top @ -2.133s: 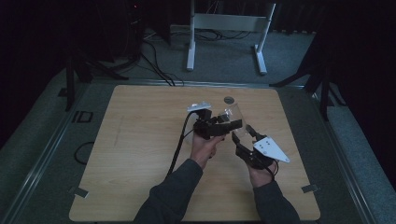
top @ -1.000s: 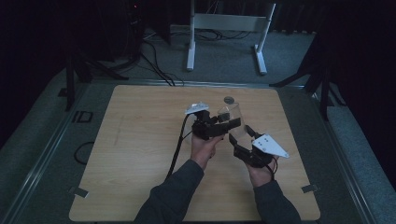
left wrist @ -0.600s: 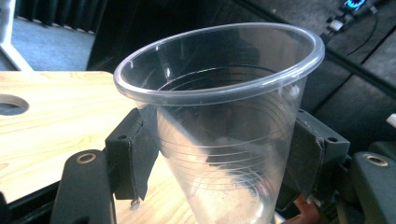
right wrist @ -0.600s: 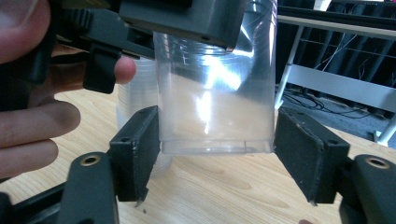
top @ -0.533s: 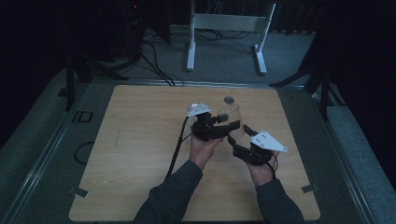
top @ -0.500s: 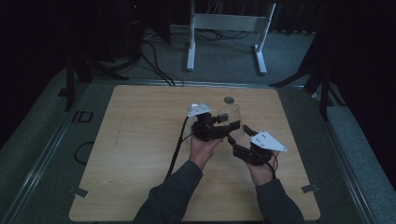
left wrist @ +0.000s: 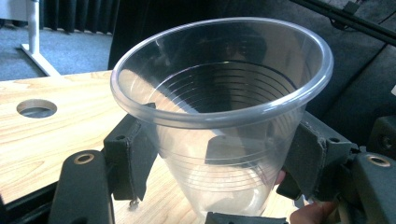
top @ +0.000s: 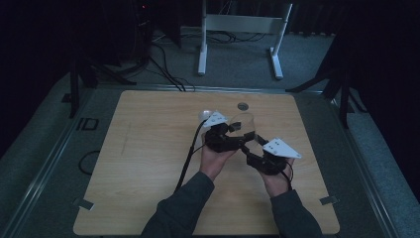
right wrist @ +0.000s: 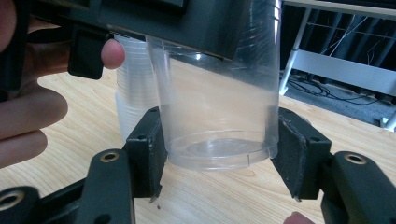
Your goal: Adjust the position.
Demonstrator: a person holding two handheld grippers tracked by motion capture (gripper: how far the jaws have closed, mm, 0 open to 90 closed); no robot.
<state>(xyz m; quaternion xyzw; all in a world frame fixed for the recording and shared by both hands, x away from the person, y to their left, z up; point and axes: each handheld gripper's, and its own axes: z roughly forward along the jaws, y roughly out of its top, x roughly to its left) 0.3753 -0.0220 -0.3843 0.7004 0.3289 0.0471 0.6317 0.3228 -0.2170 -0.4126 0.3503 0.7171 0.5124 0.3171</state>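
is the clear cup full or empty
Empty. The left gripper view looks down through the cup's open mouth at bare ribbed walls, and in the right gripper view its clear bottom holds nothing.

High view: fixed, far above, looking forward and down on the desk (top: 148, 148). Tool views: close, looking along each tool's jaws. All three share the clear cup (left wrist: 219, 116) between the tools.
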